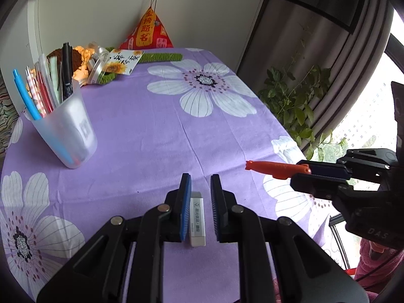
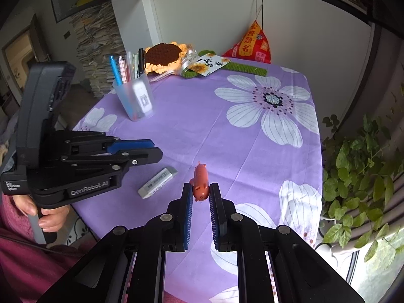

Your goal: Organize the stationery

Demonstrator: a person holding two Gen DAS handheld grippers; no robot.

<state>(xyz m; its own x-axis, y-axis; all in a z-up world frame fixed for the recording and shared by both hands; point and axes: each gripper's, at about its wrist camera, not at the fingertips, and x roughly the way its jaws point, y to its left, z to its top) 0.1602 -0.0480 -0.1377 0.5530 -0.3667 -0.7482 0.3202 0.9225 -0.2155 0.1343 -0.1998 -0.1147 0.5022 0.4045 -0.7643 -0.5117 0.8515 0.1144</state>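
Step in hand: gathering loose pieces; judged midway.
Right gripper [image 2: 200, 192]: jaws closed on an orange pig-shaped toy pen [image 2: 200, 181], lower centre, lifted.
Left gripper [image 1: 200, 189]: jaws parted, straddling the eraser [image 1: 197, 221] flat on the cloth, gripping nothing.
Next move: likely carry both to the frosted plastic cup [image 1: 68, 131], upper left.
Materials: eraser blocky, paper-sleeved; tablecloth [image 1: 151, 126] soft purple fabric.

light: soft daylight from window [image 1: 373, 116] on right, blown out | shadows: faint on tablecloth [image 1: 151, 126] | focus: center sharp, near gripper bodies soft | fisheye: strong edge bending, dark vignette corners, both views
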